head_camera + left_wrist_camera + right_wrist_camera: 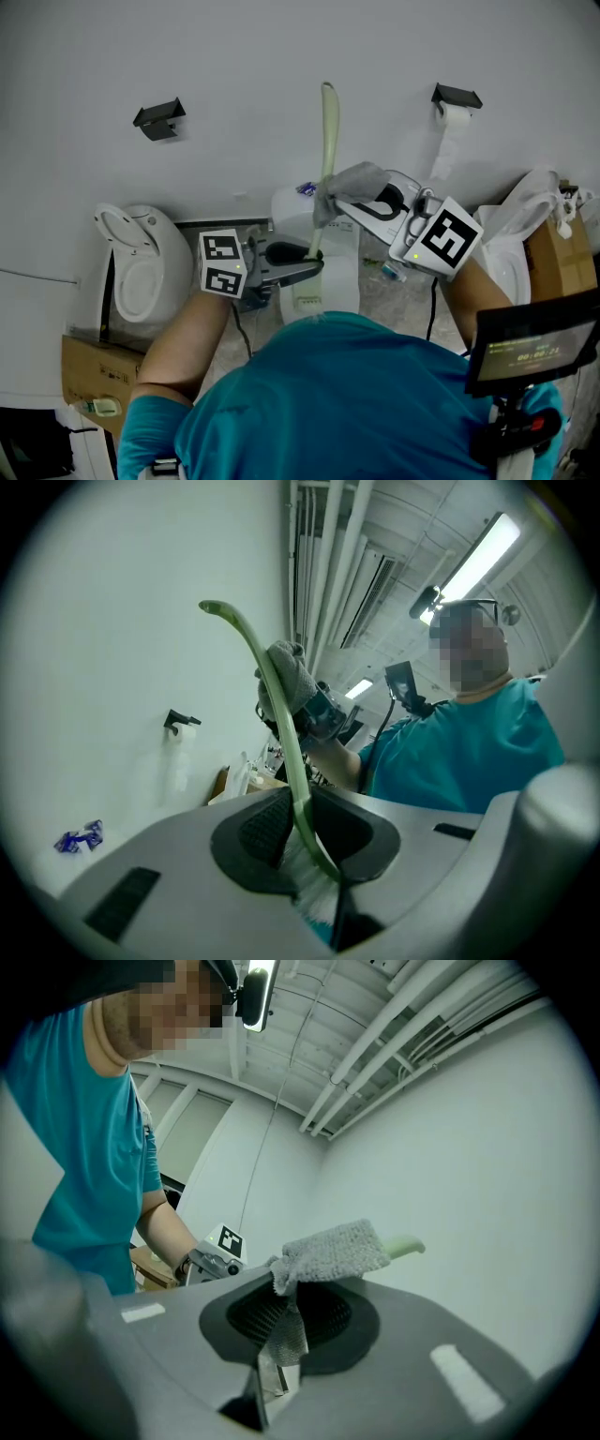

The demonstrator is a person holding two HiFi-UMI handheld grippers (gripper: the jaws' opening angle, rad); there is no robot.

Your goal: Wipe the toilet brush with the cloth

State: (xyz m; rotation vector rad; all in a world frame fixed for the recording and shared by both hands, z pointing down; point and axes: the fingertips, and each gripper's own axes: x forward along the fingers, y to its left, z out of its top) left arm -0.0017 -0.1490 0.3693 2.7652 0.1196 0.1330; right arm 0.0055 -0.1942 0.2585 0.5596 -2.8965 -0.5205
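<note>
Head view: a white wall [281, 56] w/ two black roll holders [159, 119] was seen, a white toilet [141, 258] at left, cardboard boxes [94, 361] at the sides. The pale-green toilet brush [328, 131], w/ a slim curved plastic handle, was held upright before the wall. The left gripper [311, 264] was clamped low on it. The right gripper [345, 201] was pinched on a grey nubby cloth [352, 180] wrapped round mid-handle.

Left gripper view: jaws were narrowed onto the stem just above the white bristles [314, 897].

Right gripper view: the cloth's tail was nipped between near-shut jaws; the handle tip was seen past it.
</note>
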